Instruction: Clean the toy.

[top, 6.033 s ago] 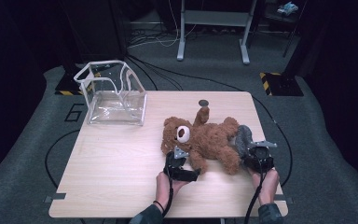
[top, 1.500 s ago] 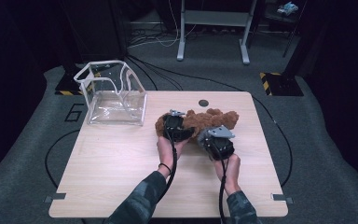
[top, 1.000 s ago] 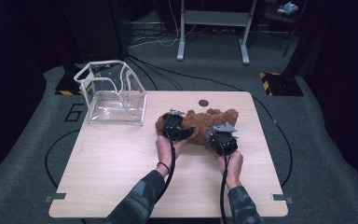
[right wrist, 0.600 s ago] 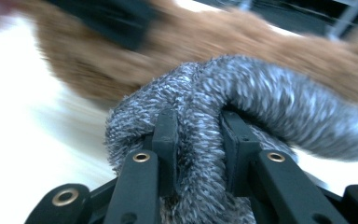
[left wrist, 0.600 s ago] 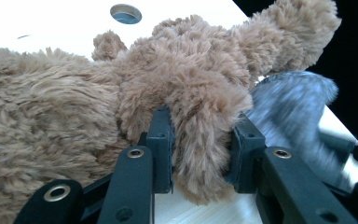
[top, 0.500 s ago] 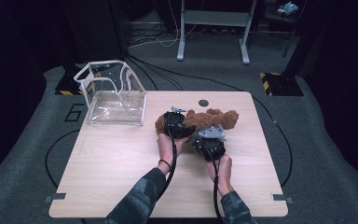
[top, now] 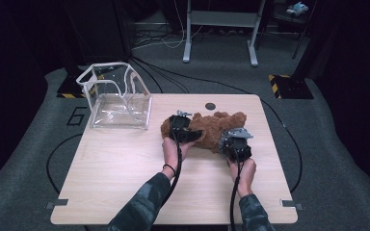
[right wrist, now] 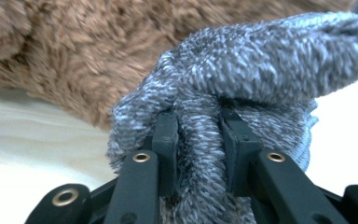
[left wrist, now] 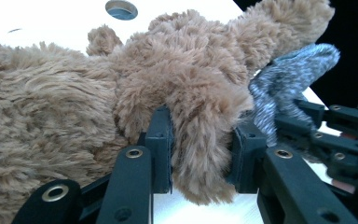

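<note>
Your left gripper (left wrist: 200, 163) is clamped on a brown limb of the bear (top: 212, 130), which lies on the table (top: 125, 192) right of the clear bag (top: 118, 103), and your right gripper (right wrist: 198, 140) pinches the grey sock (right wrist: 261, 79). Pull unevenly and plush slips from the pads, or the sock stays put. There's bare table toward you; the far edge is near.

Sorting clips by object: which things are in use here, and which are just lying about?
In use: teddy bear, clamped by the left tongs; grey cloth, pinched by the right tongs.
Lying about: clear bag, table.
</note>
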Available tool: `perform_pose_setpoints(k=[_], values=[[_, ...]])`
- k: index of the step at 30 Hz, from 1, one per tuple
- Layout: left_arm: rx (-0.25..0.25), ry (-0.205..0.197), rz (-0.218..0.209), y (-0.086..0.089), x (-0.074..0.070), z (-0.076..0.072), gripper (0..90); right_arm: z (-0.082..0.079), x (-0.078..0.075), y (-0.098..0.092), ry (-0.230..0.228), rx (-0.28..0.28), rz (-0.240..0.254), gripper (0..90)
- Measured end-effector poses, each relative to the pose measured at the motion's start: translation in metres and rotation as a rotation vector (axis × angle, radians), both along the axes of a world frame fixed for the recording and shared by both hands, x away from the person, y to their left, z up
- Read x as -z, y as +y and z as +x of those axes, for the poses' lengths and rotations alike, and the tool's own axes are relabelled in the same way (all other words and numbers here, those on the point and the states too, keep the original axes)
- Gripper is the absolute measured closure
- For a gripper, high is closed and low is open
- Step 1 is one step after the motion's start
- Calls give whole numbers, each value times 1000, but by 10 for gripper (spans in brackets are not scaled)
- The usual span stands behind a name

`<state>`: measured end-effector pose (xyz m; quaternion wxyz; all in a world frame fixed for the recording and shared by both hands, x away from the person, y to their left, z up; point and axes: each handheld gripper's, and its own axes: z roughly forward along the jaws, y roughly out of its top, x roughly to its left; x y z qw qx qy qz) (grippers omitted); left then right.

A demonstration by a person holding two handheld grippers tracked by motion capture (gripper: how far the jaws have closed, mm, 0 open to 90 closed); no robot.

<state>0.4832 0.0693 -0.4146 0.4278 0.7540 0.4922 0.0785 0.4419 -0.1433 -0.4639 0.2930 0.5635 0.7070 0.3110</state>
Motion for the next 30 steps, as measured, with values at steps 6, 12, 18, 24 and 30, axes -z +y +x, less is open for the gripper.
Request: perform_pose_setpoints(k=[6, 12, 18, 24, 30], values=[[8, 0, 11, -2, 0, 1, 661, -24, -7, 25, -43, -145, 27, 702], [2, 3, 4, -2, 0, 2, 660, -21, -8, 67, -41, -265, 45, 701], [22, 5, 0, 1, 0, 3, 651, -6, 4, 58, 3, -192, 44, 703], [38, 2, -4, 4, 0, 1, 522, -5, 9, 19, 32, -76, 50, 703], [32, -39, 23, 14, -1, -8, 350, -12, 11, 9, 26, -69, 51, 702]])
